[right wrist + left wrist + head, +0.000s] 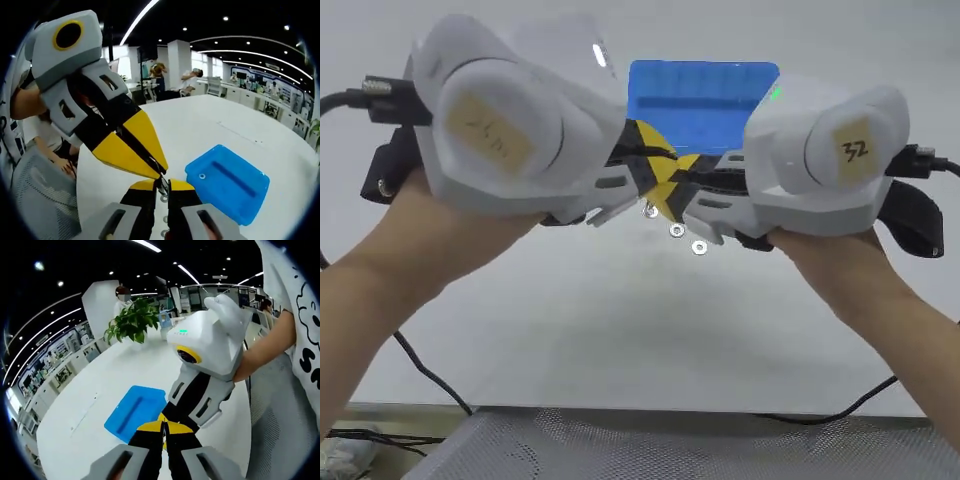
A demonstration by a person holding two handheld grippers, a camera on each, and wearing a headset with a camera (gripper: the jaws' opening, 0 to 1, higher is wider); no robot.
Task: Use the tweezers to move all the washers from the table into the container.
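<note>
The blue container [700, 100] lies on the white table beyond both grippers. One washer [202, 176] rests inside the container [230, 185]. Loose washers [677, 231] [699, 247] lie just below the jaw tips, and the right gripper view has them [163, 198] under its jaws. The two grippers meet tip to tip over them. My left gripper [660, 160] [161, 172] has its yellow jaws pressed together on thin dark tweezers [162, 184]. My right gripper [675, 192] [163, 186] is shut on the tweezers' end. A small ring [650, 210] hangs at the tip.
Black cables [420, 365] trail from both grippers over the table's near edge. A grey perforated surface [620, 445] sits below that edge. A potted plant [132, 320] and people stand far behind. White tabletop [620, 320] spreads in front of the washers.
</note>
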